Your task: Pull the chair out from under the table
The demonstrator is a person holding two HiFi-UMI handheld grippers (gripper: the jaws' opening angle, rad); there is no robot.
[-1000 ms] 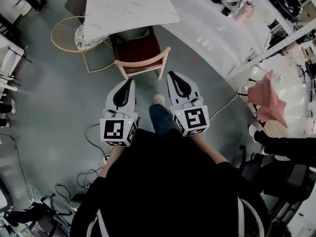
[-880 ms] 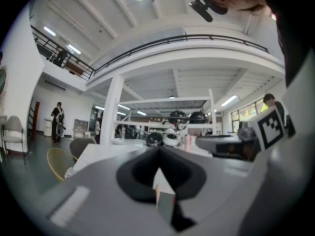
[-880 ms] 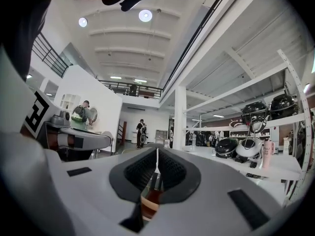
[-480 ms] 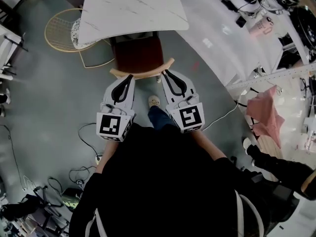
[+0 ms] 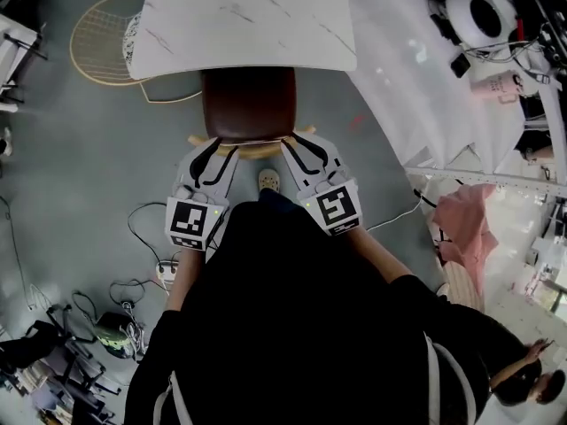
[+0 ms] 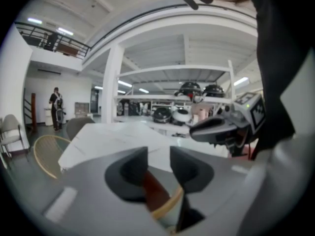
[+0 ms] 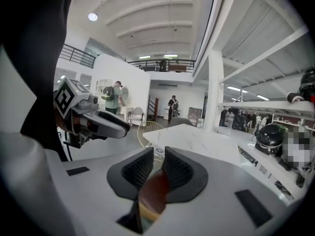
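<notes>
1. Table [image 5: 239, 20], marble-look, upper centre of the head view: it covers the seat's front.
2. Chair [image 5: 249, 104], dark red, tucked under the table at centre, its wooden back rail facing me (my likely handle).
3. My left gripper [image 5: 215, 150]: jaws opening, with the rail showing in the gap, unpressed.
4. My right gripper [image 5: 298, 145]: jaws together, empty, at the rail.
5. Writing: none legible, only square markers.

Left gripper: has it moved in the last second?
Yes. The left gripper advanced to the chair: earlier short of it, its tips now at the wooden back rail; jaws opening, rail visible between them.
</notes>
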